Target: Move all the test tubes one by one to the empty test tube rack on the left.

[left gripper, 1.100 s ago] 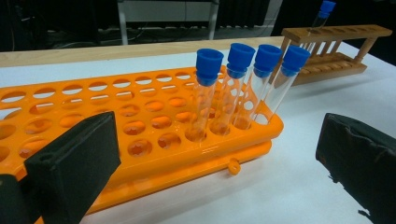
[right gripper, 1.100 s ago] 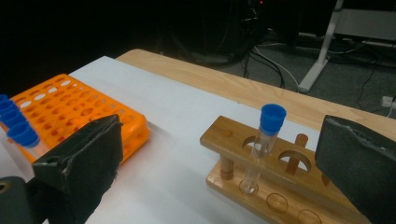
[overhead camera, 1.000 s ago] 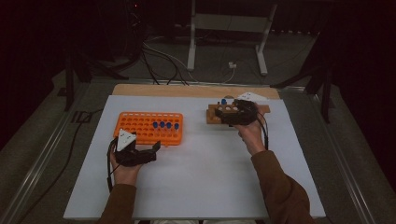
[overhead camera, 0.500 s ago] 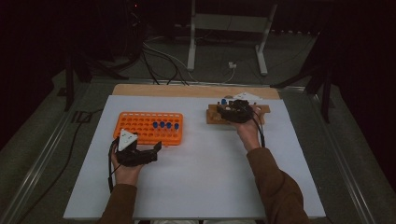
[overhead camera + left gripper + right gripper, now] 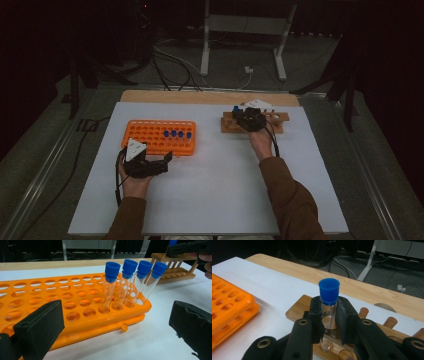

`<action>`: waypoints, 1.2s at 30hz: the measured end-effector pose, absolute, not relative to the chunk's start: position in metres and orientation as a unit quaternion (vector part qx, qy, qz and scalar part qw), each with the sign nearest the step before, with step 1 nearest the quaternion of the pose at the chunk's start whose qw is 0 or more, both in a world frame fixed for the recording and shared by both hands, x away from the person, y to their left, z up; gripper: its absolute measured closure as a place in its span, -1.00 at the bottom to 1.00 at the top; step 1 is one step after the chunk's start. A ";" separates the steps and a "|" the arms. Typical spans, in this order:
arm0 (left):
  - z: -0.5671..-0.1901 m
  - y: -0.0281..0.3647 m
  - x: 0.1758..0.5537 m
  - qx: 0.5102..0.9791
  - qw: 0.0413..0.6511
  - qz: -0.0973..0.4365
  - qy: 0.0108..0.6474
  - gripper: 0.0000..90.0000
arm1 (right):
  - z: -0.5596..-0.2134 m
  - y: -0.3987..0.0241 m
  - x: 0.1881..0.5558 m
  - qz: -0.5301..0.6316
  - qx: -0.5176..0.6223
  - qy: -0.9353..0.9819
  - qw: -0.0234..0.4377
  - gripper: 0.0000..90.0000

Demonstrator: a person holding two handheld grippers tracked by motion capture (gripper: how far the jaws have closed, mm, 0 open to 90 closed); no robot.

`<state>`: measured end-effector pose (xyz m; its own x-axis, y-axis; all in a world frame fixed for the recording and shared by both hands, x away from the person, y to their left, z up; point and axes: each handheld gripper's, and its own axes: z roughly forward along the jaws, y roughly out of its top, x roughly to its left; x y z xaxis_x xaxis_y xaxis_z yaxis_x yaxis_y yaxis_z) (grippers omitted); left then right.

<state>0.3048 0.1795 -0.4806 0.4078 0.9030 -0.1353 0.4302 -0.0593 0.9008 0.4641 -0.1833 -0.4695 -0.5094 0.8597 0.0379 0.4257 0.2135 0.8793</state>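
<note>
My right gripper (image 5: 329, 312) is over the left end of the wooden rack (image 5: 299, 307), at the table's far right. Its jaws have just been closing and now press on a clear test tube with a blue cap (image 5: 329, 291), which stands upright in that rack. The orange rack (image 5: 150, 135) lies left of centre and holds several blue-capped tubes (image 5: 130, 282) in a row. Just in front of it my left gripper (image 5: 115, 332) is open, with nothing between the jaws. In the high view the left gripper (image 5: 161, 162) points right and the right gripper (image 5: 248, 119) covers the tube.
A white sheet (image 5: 215, 190) covers the table, with a strip of bare wood (image 5: 200, 96) along the far edge. Upright pegs (image 5: 390, 322) stick up from the wooden rack. Cables and a metal stand (image 5: 242, 30) lie on the floor beyond the table.
The right hand has sunk a little onto the wooden rack. The left hand has stayed where it was.
</note>
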 end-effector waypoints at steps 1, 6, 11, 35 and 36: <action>-0.481 0.180 0.305 0.685 0.484 0.245 0.486 -0.98 | -0.470 -0.184 0.464 0.453 0.435 0.740 0.241 0.69; -0.481 0.179 0.305 0.686 0.483 0.244 0.486 -0.99 | -0.471 -0.184 0.465 0.454 0.438 0.738 0.240 0.70; -0.481 0.179 0.305 0.687 0.483 0.244 0.486 -0.99 | -0.470 -0.184 0.465 0.451 0.441 0.736 0.246 0.72; -0.481 0.175 0.305 0.691 0.479 0.247 0.481 -0.98 | -0.413 -0.205 0.437 0.511 0.402 0.711 0.268 0.72; -0.481 0.175 0.304 0.689 0.481 0.248 0.481 -0.97 | -0.412 -0.206 0.435 0.510 0.400 0.713 0.268 0.72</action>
